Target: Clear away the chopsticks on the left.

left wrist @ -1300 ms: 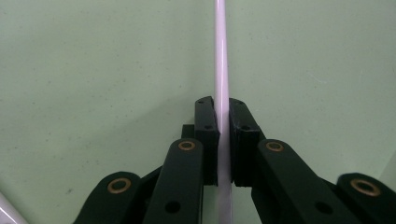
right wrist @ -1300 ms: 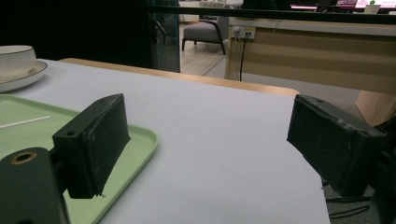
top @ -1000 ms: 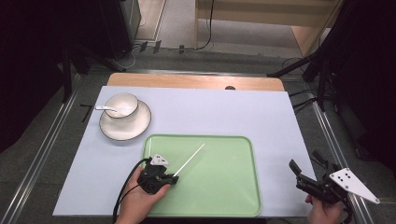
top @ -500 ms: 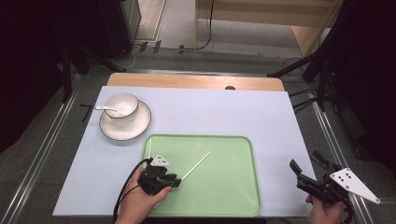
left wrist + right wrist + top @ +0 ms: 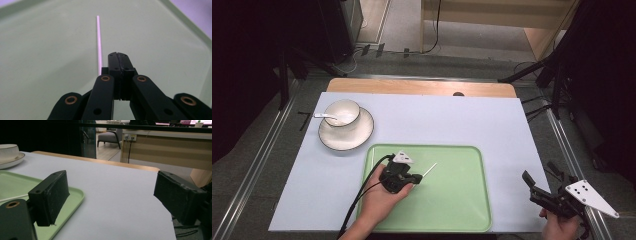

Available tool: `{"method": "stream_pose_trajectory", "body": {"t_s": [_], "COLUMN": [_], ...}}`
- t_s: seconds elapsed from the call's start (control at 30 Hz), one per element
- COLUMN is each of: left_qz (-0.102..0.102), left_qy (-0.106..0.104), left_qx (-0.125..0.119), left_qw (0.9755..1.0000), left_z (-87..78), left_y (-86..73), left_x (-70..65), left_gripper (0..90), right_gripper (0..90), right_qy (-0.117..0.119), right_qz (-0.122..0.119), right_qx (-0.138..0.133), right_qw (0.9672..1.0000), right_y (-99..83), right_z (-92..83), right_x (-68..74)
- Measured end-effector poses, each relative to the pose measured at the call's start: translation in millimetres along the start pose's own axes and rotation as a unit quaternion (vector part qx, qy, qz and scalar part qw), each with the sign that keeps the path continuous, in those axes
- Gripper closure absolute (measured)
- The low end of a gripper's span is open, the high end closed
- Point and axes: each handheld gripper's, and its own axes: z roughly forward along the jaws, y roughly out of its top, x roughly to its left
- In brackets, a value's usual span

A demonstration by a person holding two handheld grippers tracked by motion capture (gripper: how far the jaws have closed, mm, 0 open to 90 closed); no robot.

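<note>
A thin white stick lies on the green tray, pointing up and to the right. My left gripper hovers low over the stick's near end. Its jaws have just been closing and now meet flush in the left gripper view, left gripper, with nothing between the pads. The stick runs along the tray floor just left of the jaws and passes under them. My right gripper rests at the table's lower right corner, open and empty, right gripper.
A white cup with a spoon in it stands on a saucer at the back left of the pale mat. The tray's corner lies left of the right gripper.
My left hand has moved right and forward along the stick, so less of the stick shows beyond the gripper. The stick shifted slightly on the tray. The right gripper has stayed still.
</note>
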Motion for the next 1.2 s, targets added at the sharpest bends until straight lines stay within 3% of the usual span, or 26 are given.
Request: {"method": "stream_pose_trajectory", "body": {"t_s": [0.13,0.2,0.3,0.37,0.5,0.9,1.2], "left_qz": [0.001,-0.010,-0.016,-0.032,-0.042,-0.094,-0.105], "left_qy": [0.004,0.003,0.030,0.043,0.059,0.088,0.099], "left_qx": [0.022,0.017,0.013,0.010,0.011,-0.008,-0.011], "left_qw": [0.9997,0.9998,0.9993,0.9985,0.9973,0.9916,0.9895], "left_z": [21.1,25.4,24.3,19.8,13.6,-14.5,-27.6], "left_y": [7.2,9.0,11.6,12.2,11.4,-5.1,-15.9], "left_x": [-1.6,-0.7,3.6,13.8,24.4,64.0,74.7], "left_gripper": [90.0,90.0,90.0,90.0,90.0,90.0,90.0], "right_gripper": [12.9,12.9,12.9,12.9,12.9,12.9,12.9], "right_qy": [0.001,0.001,0.001,0.002,0.002,0.002,0.002], "right_qz": [0.000,-0.001,-0.001,-0.002,-0.001,-0.003,-0.003], "right_qx": [0.000,0.001,0.001,0.001,0.002,0.003,0.002], "right_qw": [1.0000,1.0000,1.0000,1.0000,1.0000,1.0000,1.0000], "right_y": [-0.1,-0.2,-0.3,-0.4,-0.5,-0.5,-0.6], "right_z": [-0.2,-0.1,0.1,0.0,-0.3,0.8,0.7], "right_x": [-0.5,-0.4,-0.2,-0.3,-0.6,0.6,0.6]}}
